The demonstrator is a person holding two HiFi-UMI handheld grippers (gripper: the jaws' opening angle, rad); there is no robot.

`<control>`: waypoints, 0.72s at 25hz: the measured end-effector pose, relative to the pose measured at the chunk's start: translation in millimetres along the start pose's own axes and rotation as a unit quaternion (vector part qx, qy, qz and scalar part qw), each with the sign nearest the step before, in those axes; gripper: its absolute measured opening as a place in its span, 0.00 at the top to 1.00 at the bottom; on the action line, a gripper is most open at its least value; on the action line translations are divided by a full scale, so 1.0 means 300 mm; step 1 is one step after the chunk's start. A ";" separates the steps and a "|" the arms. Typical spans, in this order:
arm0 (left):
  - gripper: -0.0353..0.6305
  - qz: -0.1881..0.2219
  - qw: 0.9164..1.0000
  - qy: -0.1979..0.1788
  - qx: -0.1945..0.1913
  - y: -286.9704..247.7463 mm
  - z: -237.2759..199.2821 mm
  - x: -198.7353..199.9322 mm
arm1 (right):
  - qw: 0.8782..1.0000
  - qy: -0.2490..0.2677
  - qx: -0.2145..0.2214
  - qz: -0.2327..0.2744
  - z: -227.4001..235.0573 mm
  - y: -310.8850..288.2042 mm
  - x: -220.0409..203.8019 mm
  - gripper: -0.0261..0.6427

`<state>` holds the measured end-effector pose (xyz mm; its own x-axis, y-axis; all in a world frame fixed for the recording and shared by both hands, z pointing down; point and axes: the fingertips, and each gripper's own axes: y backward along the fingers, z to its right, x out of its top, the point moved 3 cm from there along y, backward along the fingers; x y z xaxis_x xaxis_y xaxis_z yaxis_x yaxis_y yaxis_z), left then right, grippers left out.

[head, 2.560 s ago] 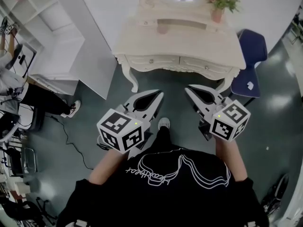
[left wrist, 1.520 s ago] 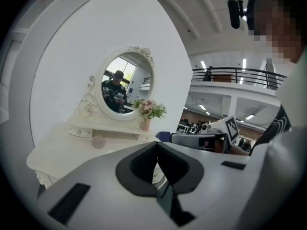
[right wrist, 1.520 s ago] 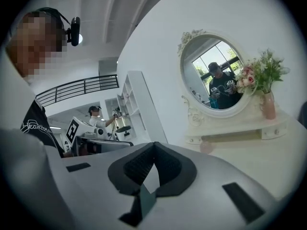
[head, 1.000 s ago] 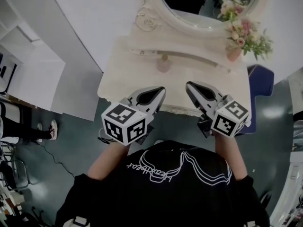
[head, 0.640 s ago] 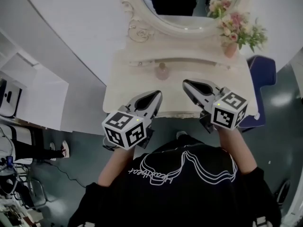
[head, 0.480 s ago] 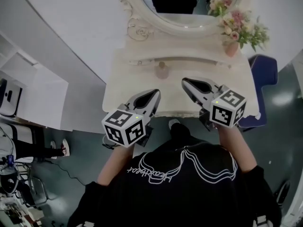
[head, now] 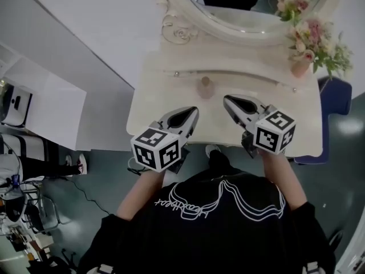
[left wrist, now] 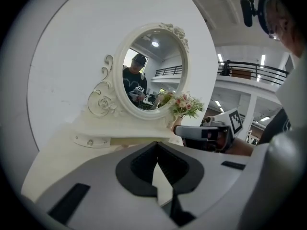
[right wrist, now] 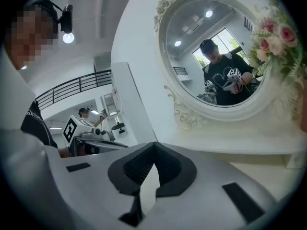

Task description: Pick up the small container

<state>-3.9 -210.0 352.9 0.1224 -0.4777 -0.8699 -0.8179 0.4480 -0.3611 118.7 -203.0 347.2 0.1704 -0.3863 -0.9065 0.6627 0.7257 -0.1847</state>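
Observation:
The small container (head: 205,87), a pale pink round bottle with a stopper, stands near the middle of the cream dressing table (head: 154,104), just in front of its low back shelf. My left gripper (head: 191,112) is shut and empty over the table's front edge, below and left of the container. My right gripper (head: 228,100) is also shut and empty, a little to the container's right and nearer me. In the left gripper view its jaws (left wrist: 157,150) meet at the tips and hide the container; the right gripper view shows its jaws (right wrist: 154,150) the same way.
An oval mirror (head: 251,4) rises behind the table. A pink vase of flowers (head: 300,67) stands at the back right. A blue chair (head: 336,96) is at the table's right end and a white shelf unit (head: 34,101) stands to the left.
The person has walked up to the table, and both shut grippers have come from over the floor to over the table's front edge. The container is now closer to the jaw tips.

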 end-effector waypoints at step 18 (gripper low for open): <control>0.94 -0.028 0.995 0.075 0.056 -0.135 -0.273 -0.055 | 0.993 0.096 0.050 -0.052 0.255 -0.318 -0.085 0.65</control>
<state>-18.7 -282.1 409.2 0.0737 -0.6074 -0.7910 -0.7428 0.4958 -0.4499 106.9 -305.9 417.0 -0.0381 -0.3341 -0.9418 0.7403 0.6236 -0.2511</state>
